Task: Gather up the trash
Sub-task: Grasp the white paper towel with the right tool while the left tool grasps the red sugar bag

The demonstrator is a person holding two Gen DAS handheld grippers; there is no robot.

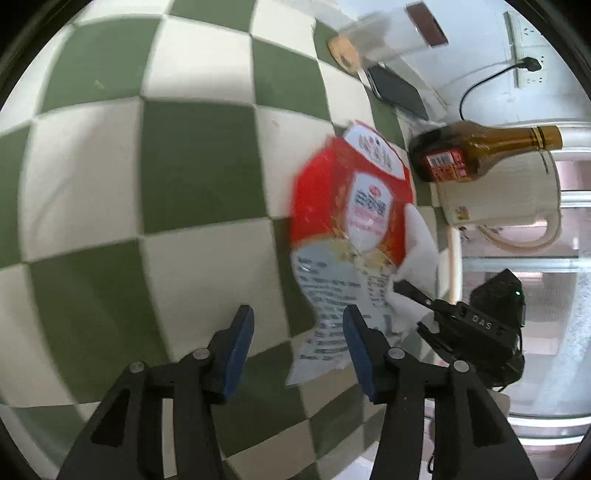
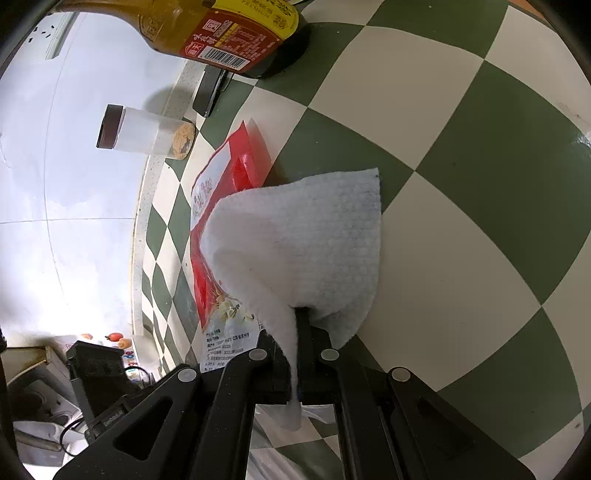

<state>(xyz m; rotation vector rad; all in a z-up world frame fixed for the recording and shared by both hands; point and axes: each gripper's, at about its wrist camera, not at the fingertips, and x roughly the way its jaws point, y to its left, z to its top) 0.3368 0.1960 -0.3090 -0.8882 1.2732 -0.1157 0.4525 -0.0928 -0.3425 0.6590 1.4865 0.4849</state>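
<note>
Right gripper (image 2: 295,332) pinches one white paper towel (image 2: 314,236); left gripper (image 1: 297,345) spread wide over one red wrapper (image 1: 351,206); one brown bottle (image 1: 476,153) near.

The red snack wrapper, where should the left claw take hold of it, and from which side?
Grip the red snack wrapper at its pale printed end, which lies nearest the open left claw. Come straight ahead along the table: that thin edge looks slightly lifted, and the right claw holds the paper towel beside it.

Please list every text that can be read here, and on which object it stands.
"DAS": on the right tongs, seen from the left wrist.
"PREMIUM": yellow label of the brown bottle.
Red snack bag: print too blurred to read.
Kettle: marking too small to read.
</note>
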